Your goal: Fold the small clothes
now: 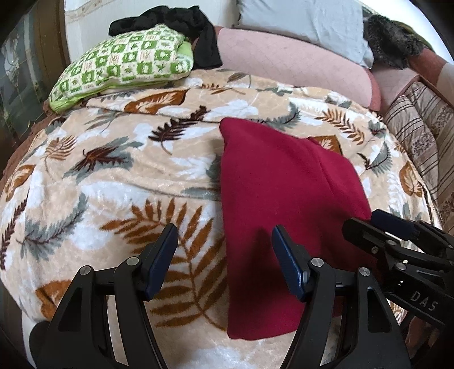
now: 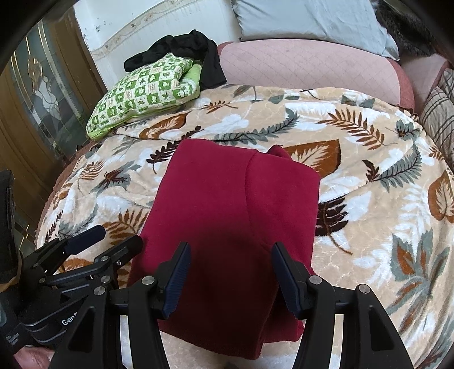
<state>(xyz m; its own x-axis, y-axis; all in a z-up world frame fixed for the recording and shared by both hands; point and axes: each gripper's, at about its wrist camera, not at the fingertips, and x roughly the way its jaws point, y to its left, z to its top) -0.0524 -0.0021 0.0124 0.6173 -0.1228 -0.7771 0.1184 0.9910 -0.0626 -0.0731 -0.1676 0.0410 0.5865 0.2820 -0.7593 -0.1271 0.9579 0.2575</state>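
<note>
A dark red garment (image 1: 283,204) lies folded into a long rectangle on the leaf-patterned blanket (image 1: 113,181). It also shows in the right wrist view (image 2: 227,215), with a folded flap on its right side. My left gripper (image 1: 224,238) is open and empty, above the garment's near left edge. My right gripper (image 2: 229,255) is open and empty, above the garment's near end. The right gripper shows at the right of the left wrist view (image 1: 377,224). The left gripper shows at the left of the right wrist view (image 2: 113,241).
A green checked pillow (image 2: 144,90) with a black garment (image 2: 195,51) draped on it lies at the back left. A pink bolster (image 2: 306,68) and a grey pillow (image 2: 309,20) lie behind. Striped cushions (image 1: 420,136) are on the right. A glass-panelled door (image 2: 37,93) stands on the left.
</note>
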